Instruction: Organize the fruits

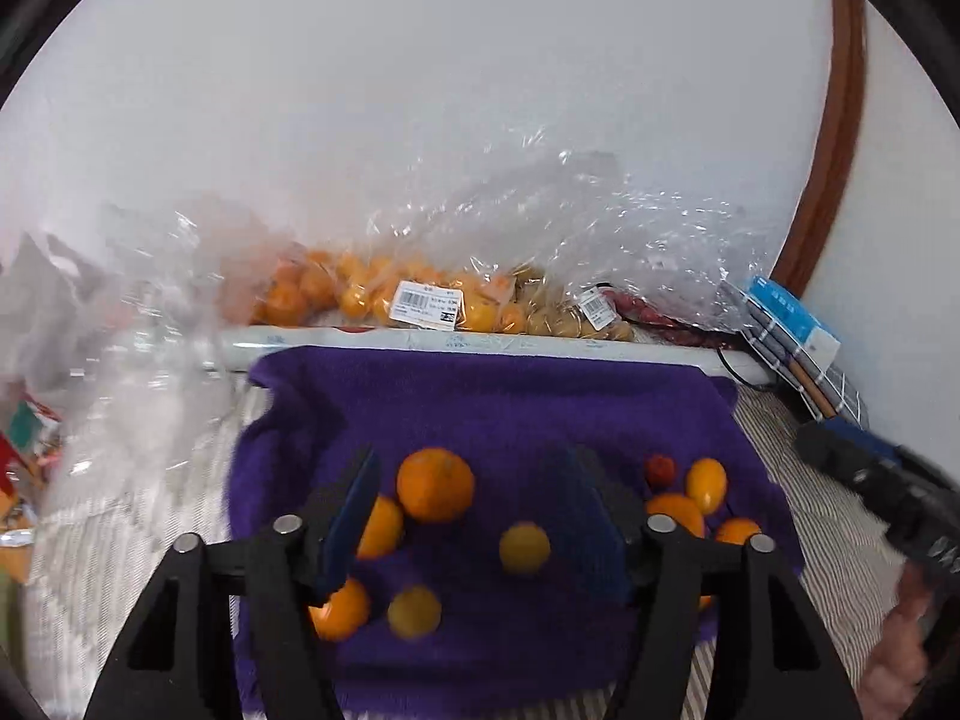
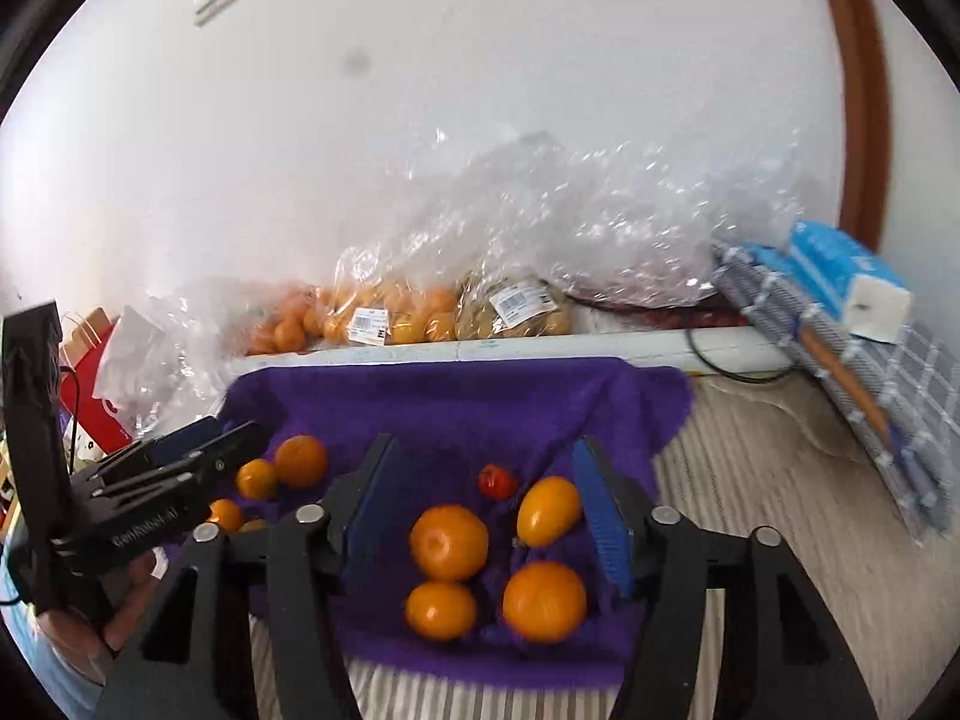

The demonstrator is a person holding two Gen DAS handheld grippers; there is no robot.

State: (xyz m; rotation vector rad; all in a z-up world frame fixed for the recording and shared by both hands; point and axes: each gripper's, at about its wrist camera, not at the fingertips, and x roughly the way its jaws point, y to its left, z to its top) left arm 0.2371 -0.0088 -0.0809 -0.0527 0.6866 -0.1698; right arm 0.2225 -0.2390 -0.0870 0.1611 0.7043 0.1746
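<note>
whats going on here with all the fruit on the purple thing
A person is sorting fruit with a handheld gripper in each hand. Oranges and smaller yellow fruit lie loose in two clusters on a purple towel, plus one small red fruit. The left gripper and right gripper both hang above the fruit with jaws open and nothing held. Bagged oranges sit behind, against the wall.

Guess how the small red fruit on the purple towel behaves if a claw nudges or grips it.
The small red fruit looks round, so a nudge would probably roll it, though the fuzzy purple towel should slow it. Being the smallest piece there, it is likely light. It may be soft, so grip gently.
</note>
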